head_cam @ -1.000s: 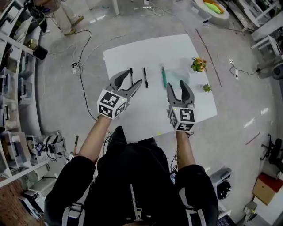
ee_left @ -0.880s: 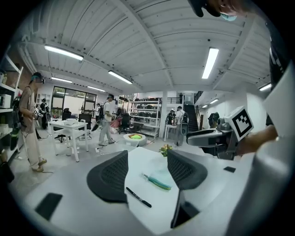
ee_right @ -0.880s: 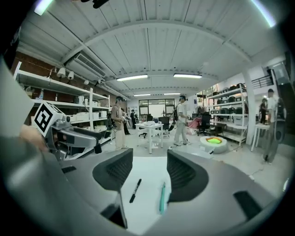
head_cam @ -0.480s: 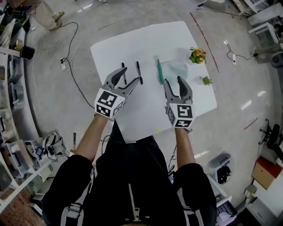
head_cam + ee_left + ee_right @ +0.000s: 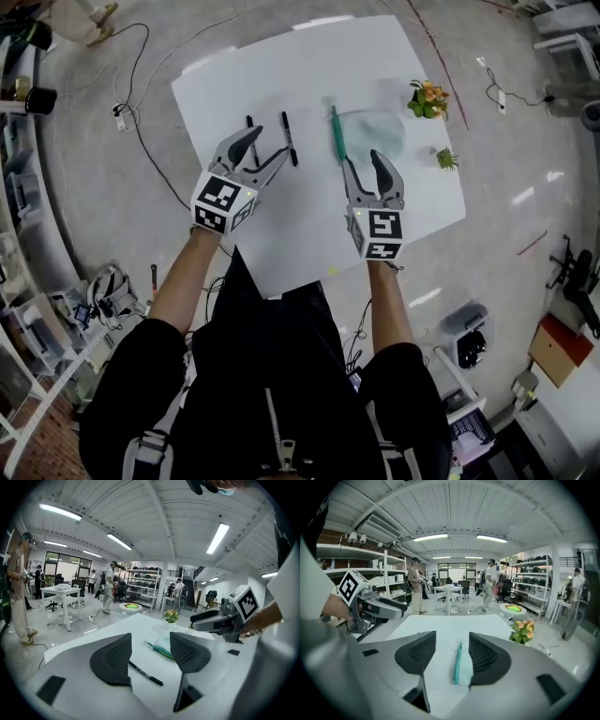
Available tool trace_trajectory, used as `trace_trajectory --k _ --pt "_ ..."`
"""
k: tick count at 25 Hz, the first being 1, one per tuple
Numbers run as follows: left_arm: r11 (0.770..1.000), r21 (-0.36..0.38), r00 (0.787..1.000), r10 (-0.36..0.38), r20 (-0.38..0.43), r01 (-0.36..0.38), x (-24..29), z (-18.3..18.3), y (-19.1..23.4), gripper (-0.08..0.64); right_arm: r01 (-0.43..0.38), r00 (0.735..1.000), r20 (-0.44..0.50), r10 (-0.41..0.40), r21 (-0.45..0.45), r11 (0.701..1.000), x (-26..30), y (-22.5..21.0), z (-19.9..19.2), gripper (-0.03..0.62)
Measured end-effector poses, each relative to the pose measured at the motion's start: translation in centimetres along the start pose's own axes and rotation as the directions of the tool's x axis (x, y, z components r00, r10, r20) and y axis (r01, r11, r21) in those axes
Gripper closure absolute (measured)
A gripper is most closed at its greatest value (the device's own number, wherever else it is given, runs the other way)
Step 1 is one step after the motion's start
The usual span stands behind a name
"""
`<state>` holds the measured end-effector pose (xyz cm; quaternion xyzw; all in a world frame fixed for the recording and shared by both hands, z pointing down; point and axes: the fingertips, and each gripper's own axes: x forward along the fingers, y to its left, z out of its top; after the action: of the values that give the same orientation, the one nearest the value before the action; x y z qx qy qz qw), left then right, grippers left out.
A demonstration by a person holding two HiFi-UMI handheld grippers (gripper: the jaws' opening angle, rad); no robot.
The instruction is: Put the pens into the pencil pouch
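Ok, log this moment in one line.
left tongs: open, empty, black pens ahead | right tongs: closing, empty, pouch ahead | pens lie on table

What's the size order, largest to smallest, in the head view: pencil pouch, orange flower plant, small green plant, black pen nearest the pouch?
1. pencil pouch, clearly the largest.
2. orange flower plant and black pen: no clear rank, since the pen is longer but far thinner.
3. small green plant, the smallest.
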<state>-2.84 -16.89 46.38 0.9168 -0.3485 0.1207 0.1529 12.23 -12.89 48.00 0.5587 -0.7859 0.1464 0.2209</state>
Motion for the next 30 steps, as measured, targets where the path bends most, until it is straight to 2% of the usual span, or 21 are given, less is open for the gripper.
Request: trace_trajectory --k 12,16,24,30 --pt "0.998 -0.061 0.997 0.002 -0.078 -0.007 1.5 -4.3 1.3 0.290 -0.040 0.990 -0.136 0.036 -0.026 0.999 5.2 -0.6 -5.2 0.385" --pt "0.997 -0.077 0.996 0.005 -0.091 -0.012 1.8 -5.0 1.6 0.290 -0.041 0.982 -0.185 0.027 -0.070 0.997 6.7 -0.7 -7.0 0.397" --pt "0.995 -0.099 0.993 0.012 -0.117 -0.024 1.8 -6.3 2.1 0.290 -0.075 0.952 -0.305 0.034 -0.124 0.989 8.7 -0.7 -10.8 0.417" --pt "0.993 -0.116 0.989 0.020 -0.144 -0.037 1.8 -7.7 2.2 0.290 -0.071 0.929 -0.371 0.015 -0.137 0.988 9.6 -1.3 -13.3 0.452"
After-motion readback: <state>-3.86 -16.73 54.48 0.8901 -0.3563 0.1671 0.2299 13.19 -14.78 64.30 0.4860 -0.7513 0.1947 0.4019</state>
